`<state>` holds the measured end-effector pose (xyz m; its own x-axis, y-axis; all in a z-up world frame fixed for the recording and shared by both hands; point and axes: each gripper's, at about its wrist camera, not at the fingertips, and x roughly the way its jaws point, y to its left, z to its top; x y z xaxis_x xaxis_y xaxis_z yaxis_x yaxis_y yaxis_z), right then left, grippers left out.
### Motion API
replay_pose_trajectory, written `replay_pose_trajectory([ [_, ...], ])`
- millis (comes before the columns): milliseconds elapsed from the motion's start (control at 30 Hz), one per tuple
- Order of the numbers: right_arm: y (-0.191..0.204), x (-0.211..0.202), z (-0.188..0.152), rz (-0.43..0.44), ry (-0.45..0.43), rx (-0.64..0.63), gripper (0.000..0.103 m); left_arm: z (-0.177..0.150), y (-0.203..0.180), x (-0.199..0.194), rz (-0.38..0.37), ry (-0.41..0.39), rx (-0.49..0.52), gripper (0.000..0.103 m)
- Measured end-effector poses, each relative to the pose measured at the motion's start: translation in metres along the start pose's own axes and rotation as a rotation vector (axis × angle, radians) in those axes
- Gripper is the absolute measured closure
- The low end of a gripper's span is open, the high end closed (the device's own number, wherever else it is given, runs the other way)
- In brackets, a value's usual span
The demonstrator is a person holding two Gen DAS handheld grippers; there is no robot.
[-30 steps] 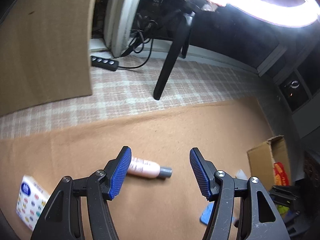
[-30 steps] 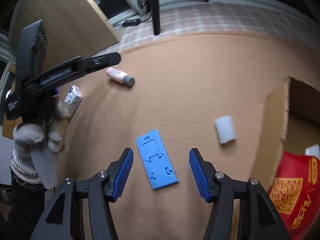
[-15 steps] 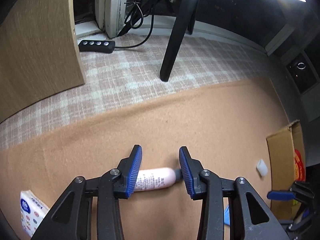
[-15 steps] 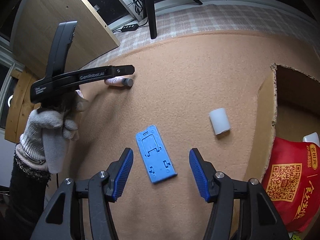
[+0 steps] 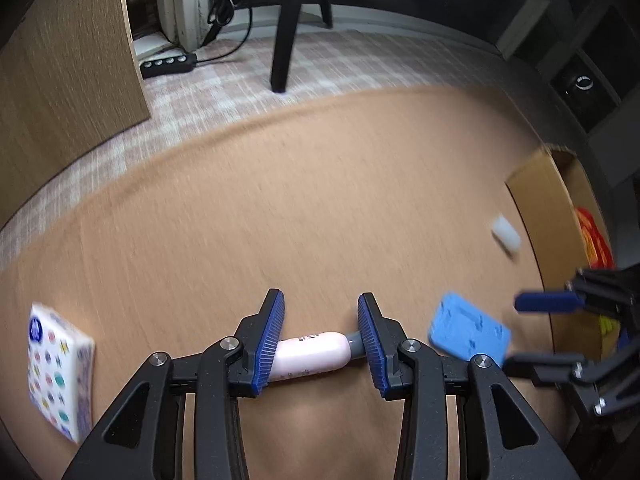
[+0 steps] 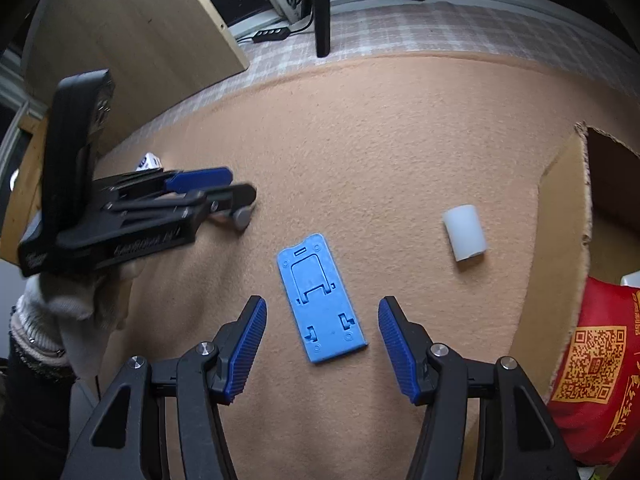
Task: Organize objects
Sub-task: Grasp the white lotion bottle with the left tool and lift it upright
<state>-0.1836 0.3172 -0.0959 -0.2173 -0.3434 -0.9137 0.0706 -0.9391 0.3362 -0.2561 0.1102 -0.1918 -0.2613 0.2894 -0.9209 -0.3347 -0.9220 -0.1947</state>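
Two tools work over a tan felt-covered desk [image 6: 400, 128]. From the left wrist camera, the left tool [image 5: 321, 336] has its blue pads pressed on the two ends of a pink bottle [image 5: 310, 354] lying on its side, one pad at the base and the other at the grey cap. That view also takes in a patterned tissue pack [image 5: 56, 372] at the far left edge, which the right wrist camera shows only as a sliver behind the left tool. The right wrist view gives what the other blurs: the right tool [image 6: 322, 350] with its pads wide apart and nothing between them, poised just short of a blue plastic stand [image 6: 320, 300] lying flat on the felt. A white cylinder [image 6: 464, 232] lies beyond, near a cardboard box [image 6: 560, 184] at the right edge holding a red packet [image 6: 592, 368]. The same view shows the gloved hand [image 6: 76, 312] carrying the left tool, and the bottle's grey cap poking out beneath its pads. A power strip [image 5: 168, 64] sits on the checked floor behind.
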Motion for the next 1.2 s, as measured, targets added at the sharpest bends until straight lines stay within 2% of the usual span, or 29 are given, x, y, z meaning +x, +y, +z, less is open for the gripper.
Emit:
replay_pose_trajectory([
  [400,0.004,0.017,0.001,-0.016,0.015,-0.013,0.049,-0.065,-0.006,-0.027,-0.056,0.019,-0.043,0.062],
  [500,0.007,0.02,0.006,-0.03,0.002,-0.027,0.049,-0.076,-0.002,-0.044,-0.054,-0.016,-0.065,0.061],
  [567,0.008,0.021,0.008,-0.035,-0.001,-0.029,0.049,-0.08,0.0,-0.056,-0.013,-0.047,-0.059,0.061],
  [633,0.009,0.022,0.01,-0.042,-0.002,-0.037,0.049,-0.083,0.001,-0.062,0.009,-0.061,-0.03,0.061],
  [700,0.012,0.024,0.011,-0.054,0.001,-0.056,0.049,-0.085,-0.001,-0.062,0.012,-0.05,0.001,0.056],
  [767,0.014,0.025,0.011,-0.068,0.003,-0.073,0.049,-0.087,-0.003,-0.059,0.05,-0.037,0.049,0.048],
  [933,0.017,0.025,0.01,-0.095,0.003,-0.093,0.048,-0.079,-0.007,-0.05,0.124,-0.043,0.109,0.047],
  [1033,0.021,0.026,0.006,-0.121,0.005,-0.12,0.048,-0.074,-0.009,-0.045,0.128,-0.04,0.156,0.04],
  [1200,0.025,0.026,0.001,-0.142,0.011,-0.146,0.048,-0.07,-0.015,-0.031,0.096,0.011,0.222,0.039],
])
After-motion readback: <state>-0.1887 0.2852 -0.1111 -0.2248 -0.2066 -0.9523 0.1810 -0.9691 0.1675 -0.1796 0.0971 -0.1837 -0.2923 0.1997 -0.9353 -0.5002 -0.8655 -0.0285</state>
